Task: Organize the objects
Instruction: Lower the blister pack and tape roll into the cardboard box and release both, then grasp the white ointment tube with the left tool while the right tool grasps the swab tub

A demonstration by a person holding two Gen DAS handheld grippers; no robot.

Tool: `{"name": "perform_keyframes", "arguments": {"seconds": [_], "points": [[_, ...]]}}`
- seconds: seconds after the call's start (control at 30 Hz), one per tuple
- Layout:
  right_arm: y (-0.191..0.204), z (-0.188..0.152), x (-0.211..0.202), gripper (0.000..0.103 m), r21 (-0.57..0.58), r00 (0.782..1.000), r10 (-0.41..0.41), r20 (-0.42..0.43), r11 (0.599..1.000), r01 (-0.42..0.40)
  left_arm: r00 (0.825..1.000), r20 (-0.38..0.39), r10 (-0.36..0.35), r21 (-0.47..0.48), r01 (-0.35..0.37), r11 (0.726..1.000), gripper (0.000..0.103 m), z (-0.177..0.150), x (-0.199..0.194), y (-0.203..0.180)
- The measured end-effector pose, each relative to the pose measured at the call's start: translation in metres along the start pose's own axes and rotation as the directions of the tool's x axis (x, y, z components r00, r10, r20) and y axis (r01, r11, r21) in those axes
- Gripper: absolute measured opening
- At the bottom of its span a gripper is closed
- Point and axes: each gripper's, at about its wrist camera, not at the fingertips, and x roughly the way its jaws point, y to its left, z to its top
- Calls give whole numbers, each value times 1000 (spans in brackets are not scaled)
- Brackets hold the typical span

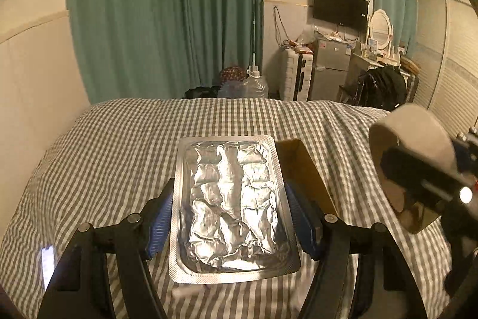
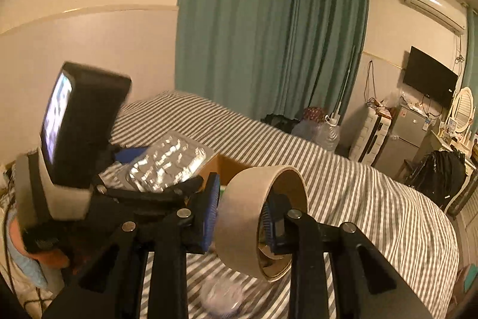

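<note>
While gripped, blister pack (image 1: pixel 233 205) runs lengthwise, pointing away from camera.

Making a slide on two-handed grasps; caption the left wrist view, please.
Left gripper holds a foil blister pack above the checked bed; right gripper carries a tape roll.

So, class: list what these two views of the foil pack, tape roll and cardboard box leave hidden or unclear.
- Cardboard box: its inside is hidden in the left wrist view by the foil blister pack.
- Clear object on the bed, right wrist view: too blurred to identify.
- Tape roll: blurred in the left wrist view, partly covered by the right gripper.
</note>
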Motion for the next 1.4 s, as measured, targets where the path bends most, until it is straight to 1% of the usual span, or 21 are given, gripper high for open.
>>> {"name": "perform_keyframes", "arguments": {"seconds": [0.13,0.2,0.33,0.47,0.53,0.6,0.63,0.67,0.7,0.73,0.83,0.87,0.93,1.03,1.13,1.2,1.23,1.33,1.4], "points": [[-22,9,44,25,22,1000,-4,-20,1000,5,999,-44,-13,-13,12,1000,71,6,56,4],[-33,8,73,25,35,999,-3,-50,999,5,997,-69,-20,-20,18,1000,71,4,85,6],[-48,-4,126,25,50,992,16,-124,999,-10,992,-114,-47,-26,44,999,71,-6,128,4],[-61,-20,172,25,88,979,56,-197,995,-39,988,-144,-50,0,51,999,71,-15,158,-3],[-67,-27,188,26,118,970,79,-231,992,-53,987,-151,-47,6,48,999,72,-19,166,-3],[-72,-32,197,27,161,962,115,-248,984,-77,987,-156,-41,13,44,999,74,-22,170,-4],[-74,-32,199,35,170,958,122,-258,982,-80,987,-157,-28,18,31,999,82,-23,172,-5],[-73,-34,198,48,162,959,101,-267,985,-58,988,-155,-4,22,8,1000,88,-24,173,-12],[-70,-34,195,55,153,961,82,-263,987,-42,989,-150,11,22,-8,1000,98,-27,168,-9],[-71,-32,191,64,149,965,70,-254,988,-33,990,-138,17,19,-14,1000,101,-28,163,-8],[-77,-24,174,66,177,973,66,-223,984,-27,991,-129,24,15,-23,1000,101,-28,147,-6],[-78,-21,165,68,179,976,51,-211,984,-13,991,-125,35,14,-33,999,102,-28,138,-3],[-82,-14,151,69,179,980,35,-194,984,0,993,-112,48,8,-47,999,102,-28,119,2],[-74,-6,111,70,168,986,9,-166,986,19,995,-80,60,-13,-61,998,102,-26,84,10],[-68,1,71,75,163,991,-19,-134,986,41,996,-44,79,-45,-81,996,103,-23,47,16],[-53,2,39,77,154,993,-41,-114,986,58,996,-25,85,-58,-86,995,103,-22,24,17],[-47,3,22,78,144,993,-51,-102,987,66,996,-13,88,-59,-88,994,103,-23,12,17],[-41,-1,-12,82,121,994,-82,-76,989,90,994,6,106,-64,-106,992,103,-32,-19,21],[-33,-5,-35,84,103,993,-105,-61,989,111,995,19,94,-68,-93,993,103,-41,-36,28]]}}
